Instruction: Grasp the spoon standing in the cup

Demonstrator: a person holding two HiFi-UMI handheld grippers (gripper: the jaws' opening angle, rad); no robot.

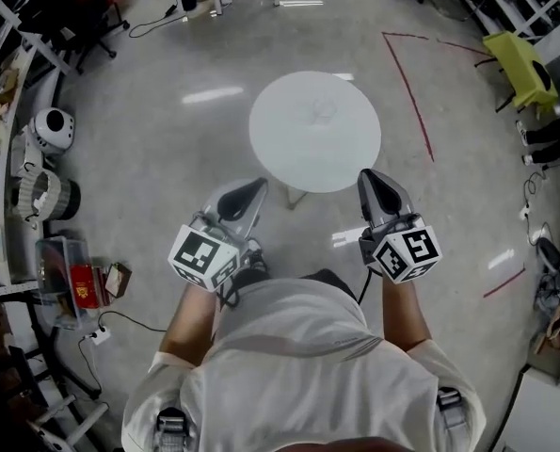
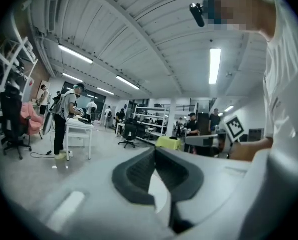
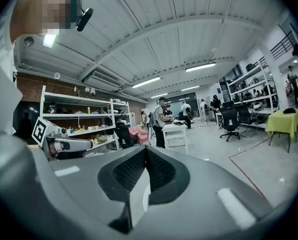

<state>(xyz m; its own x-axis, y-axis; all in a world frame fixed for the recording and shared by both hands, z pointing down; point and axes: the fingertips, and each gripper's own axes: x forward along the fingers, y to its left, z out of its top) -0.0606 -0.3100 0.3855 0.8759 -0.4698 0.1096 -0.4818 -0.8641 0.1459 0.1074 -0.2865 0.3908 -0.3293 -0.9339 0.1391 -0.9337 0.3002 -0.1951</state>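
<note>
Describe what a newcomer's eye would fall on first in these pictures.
The round white table stands out against the grey floor at the centre of the head view, with a faint clear glass cup on it. Just below it, the grey left gripper and the grey right gripper point toward the table, jaws together, holding nothing.

- A large open-plan lab or workshop hall: polished grey concrete floor (image 1: 167, 130) marked with red tape lines (image 1: 409, 88).
- White metal shelving (image 3: 78, 116) loaded with parts.
- Farther off, white worktables (image 3: 175, 130), black swivel chairs (image 3: 232, 120) and long ceiling strip lights (image 2: 215, 64).
</note>
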